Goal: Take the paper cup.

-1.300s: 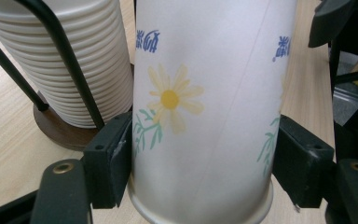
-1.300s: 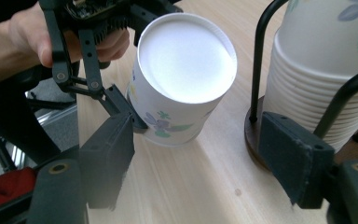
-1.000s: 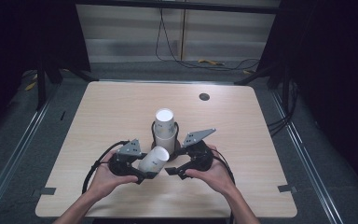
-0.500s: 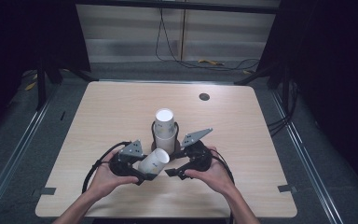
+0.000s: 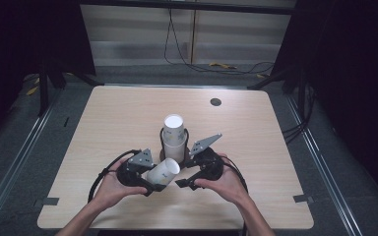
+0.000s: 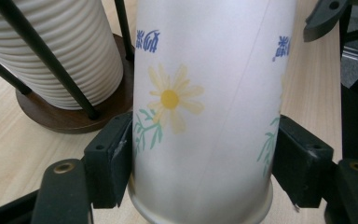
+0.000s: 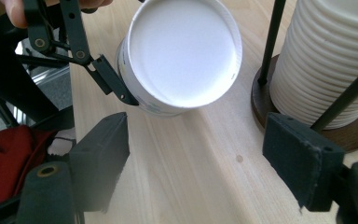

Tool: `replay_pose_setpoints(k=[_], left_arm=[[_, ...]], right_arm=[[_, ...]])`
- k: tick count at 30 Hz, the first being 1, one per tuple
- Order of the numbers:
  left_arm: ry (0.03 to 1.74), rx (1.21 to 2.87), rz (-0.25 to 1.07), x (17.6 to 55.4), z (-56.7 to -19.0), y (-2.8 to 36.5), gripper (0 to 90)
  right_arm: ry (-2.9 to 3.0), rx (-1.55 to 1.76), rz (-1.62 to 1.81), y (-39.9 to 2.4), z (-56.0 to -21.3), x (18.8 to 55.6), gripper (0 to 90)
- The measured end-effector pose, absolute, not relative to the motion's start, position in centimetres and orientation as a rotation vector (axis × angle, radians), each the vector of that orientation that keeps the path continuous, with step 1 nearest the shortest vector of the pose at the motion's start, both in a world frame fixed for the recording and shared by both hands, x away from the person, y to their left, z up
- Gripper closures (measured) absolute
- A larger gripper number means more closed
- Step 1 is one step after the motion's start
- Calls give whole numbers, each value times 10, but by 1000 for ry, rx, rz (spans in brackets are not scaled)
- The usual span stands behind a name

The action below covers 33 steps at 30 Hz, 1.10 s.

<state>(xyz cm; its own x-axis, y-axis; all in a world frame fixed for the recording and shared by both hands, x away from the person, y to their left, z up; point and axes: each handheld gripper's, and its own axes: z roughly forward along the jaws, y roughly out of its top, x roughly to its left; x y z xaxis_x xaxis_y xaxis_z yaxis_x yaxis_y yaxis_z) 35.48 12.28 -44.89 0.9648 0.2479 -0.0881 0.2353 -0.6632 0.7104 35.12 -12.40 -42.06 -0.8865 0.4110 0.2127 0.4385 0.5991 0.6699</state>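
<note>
A white paper cup (image 5: 162, 172) printed with a yellow daisy is held on its side just above the near middle of the wooden table (image 5: 103, 123), its open mouth turned toward the right. It is clamped across its body by the left gripper (image 5: 150, 184), whose two black pads press on opposite sides of the cup wall near the rim in the left gripper view. The right gripper (image 5: 182, 183) is seen just to the right of the cup, apart from it; its jaws stand spread with bare tabletop between them, and they have just been opening a little further. In the right gripper view the cup's white interior faces the camera.

Just beyond the cup stands a stack of ribbed white cups (image 5: 173, 137) in a black wire holder on a dark round base; whether the held cup touches the holder cannot be told. Far right, a small dark round grommet (image 5: 215, 102) is set in the table.
</note>
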Motion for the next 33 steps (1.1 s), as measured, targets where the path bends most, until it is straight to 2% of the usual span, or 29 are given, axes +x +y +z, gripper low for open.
replay_pose_setpoints(k=[12,29,33], left_arm=[[287,2364,34,352,-444,120,291],[238,2402,62,359,-437,108,292],[219,2448,88,357,-440,103,293]], right_arm=[[-2831,-698,-1082,-119,-425,351,269],[-2906,-640,-988,-117,-422,352,244],[-2931,-643,-945,-115,-423,351,199]])
